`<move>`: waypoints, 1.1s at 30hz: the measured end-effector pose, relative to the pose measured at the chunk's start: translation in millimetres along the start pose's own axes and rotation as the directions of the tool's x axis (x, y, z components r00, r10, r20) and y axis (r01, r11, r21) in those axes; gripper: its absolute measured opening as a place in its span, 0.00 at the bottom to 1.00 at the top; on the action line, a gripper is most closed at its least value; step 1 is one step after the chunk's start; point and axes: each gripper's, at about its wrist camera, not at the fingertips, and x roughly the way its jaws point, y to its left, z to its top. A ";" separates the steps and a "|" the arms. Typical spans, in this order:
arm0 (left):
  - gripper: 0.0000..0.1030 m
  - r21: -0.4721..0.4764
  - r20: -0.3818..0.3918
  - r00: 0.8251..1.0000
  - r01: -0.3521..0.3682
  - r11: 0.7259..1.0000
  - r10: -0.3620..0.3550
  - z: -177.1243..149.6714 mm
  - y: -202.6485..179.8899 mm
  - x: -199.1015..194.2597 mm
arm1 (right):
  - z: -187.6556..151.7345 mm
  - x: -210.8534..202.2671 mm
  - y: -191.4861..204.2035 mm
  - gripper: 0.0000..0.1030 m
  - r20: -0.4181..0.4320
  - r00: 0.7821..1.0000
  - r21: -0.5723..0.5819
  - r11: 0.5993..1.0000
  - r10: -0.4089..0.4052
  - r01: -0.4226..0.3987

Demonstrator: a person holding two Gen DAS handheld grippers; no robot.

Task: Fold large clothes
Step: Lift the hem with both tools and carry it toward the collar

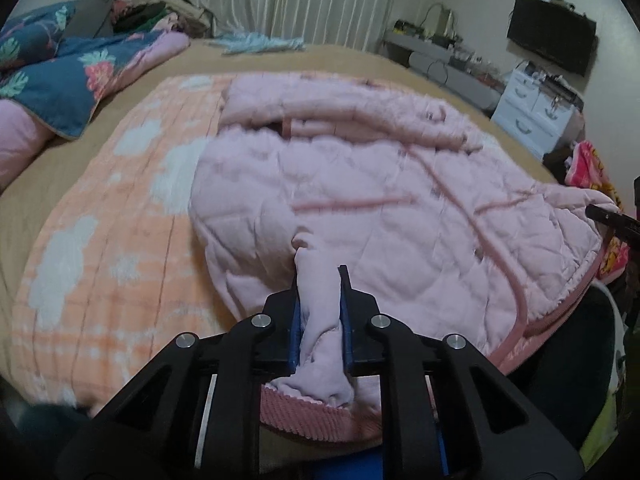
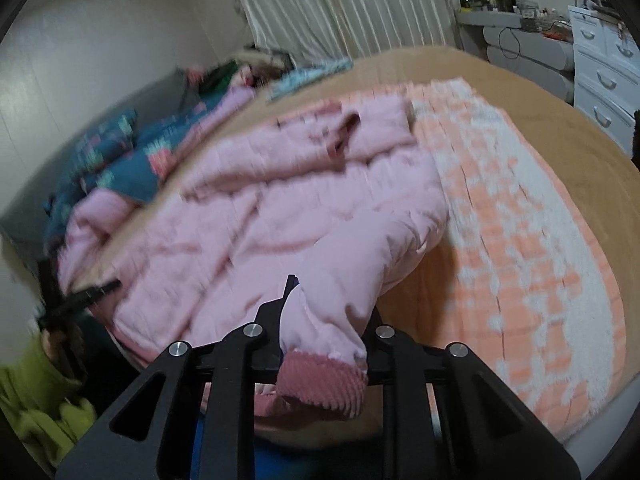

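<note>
A pale pink quilted jacket (image 1: pixel 380 208) with darker ribbed cuffs lies spread on the orange-and-white blanket (image 1: pixel 120 216) covering the bed. It stretches away from me, collar at the far end. My left gripper (image 1: pixel 320 276) is clenched on a bunched fold of its near edge. My right gripper (image 2: pixel 320 292) clamps a sleeve just above the cuff (image 2: pixel 320 384).

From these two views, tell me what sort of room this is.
Most likely a bedroom in a home. A wide bed fills both views, with a floral quilt bunched at its far side, and a white chest of drawers stands by the wall under a dark wall-mounted screen.
</note>
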 end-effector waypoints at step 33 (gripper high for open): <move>0.08 -0.099 0.212 0.976 0.071 0.993 -0.049 145.6 31.3 -9.1 | 142.6 12.2 5.5 0.18 0.157 0.988 0.100 0.995 -0.011 -0.005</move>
